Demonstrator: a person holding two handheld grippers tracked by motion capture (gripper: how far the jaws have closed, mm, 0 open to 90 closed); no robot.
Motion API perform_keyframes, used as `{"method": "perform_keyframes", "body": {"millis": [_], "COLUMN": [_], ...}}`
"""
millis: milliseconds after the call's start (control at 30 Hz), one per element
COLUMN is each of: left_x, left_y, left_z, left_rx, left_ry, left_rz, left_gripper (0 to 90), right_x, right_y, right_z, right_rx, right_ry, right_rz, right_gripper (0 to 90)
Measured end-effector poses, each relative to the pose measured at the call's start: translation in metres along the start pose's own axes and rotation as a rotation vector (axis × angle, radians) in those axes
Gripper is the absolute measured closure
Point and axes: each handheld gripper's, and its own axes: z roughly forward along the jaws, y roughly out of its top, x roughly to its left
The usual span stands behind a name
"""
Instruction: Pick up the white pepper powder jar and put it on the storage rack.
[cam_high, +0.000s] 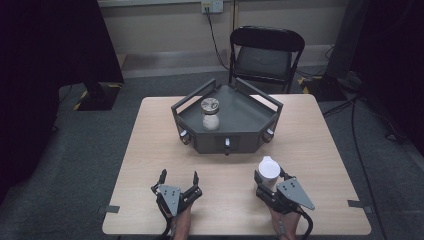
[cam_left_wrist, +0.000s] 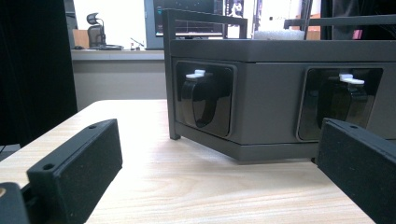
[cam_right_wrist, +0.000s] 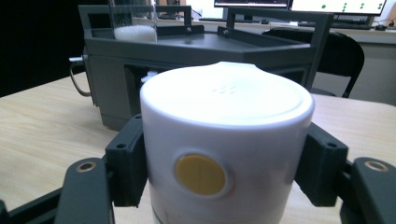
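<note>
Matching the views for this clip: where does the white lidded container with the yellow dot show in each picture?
High view: white container at lower right, clamped in the right tool.
Left gripper view: not in it.
Right gripper view: centre foreground, between the jaws.
Shared landmark: the dark grey tray on the table.

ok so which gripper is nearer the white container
Right. The right gripper has its jaws shut on the white container, one pad on each side. The left gripper sits well off to the container's left on the table, jaws open around nothing.
</note>
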Motion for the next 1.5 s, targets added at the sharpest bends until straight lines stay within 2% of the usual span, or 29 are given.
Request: {"method": "perform_keyframes", "body": {"millis": [267,800,1000,1200,1367,1500], "left_x": [0.000,0.000,0.000,0.000,0.000,0.000], "left_y": [0.000,0.000,0.000,0.000,0.000,0.000], "left_z": [0.000,0.000,0.000,0.000,0.000,0.000], "left_rx": [0.000,0.000,0.000,0.000,0.000,0.000], "left_ry": [0.000,0.000,0.000,0.000,0.000,0.000], "left_rz": [0.000,0.000,0.000,0.000,0.001,0.001], "left_gripper": [0.1,0.2,0.0,0.0,0.2,0.2], "right_x": [-0.004,-0.018,-0.023,-0.032,-0.034,-0.034], "right_y": [0.013,0.036,0.050,0.062,0.073,0.079], "right_z": [0.003,0.011,0.017,0.026,0.035,0.041], "right_rx": [0.001,-0.012,-0.013,-0.038,-0.048,-0.046], "right_ry": [0.017,0.046,0.061,0.108,0.130,0.144], "right_rz": [-0.010,-0.001,-0.013,-0.003,-0.012,-0.001], "right_gripper": [30.2,30.2,30.2,30.2,30.2,30.2]}}
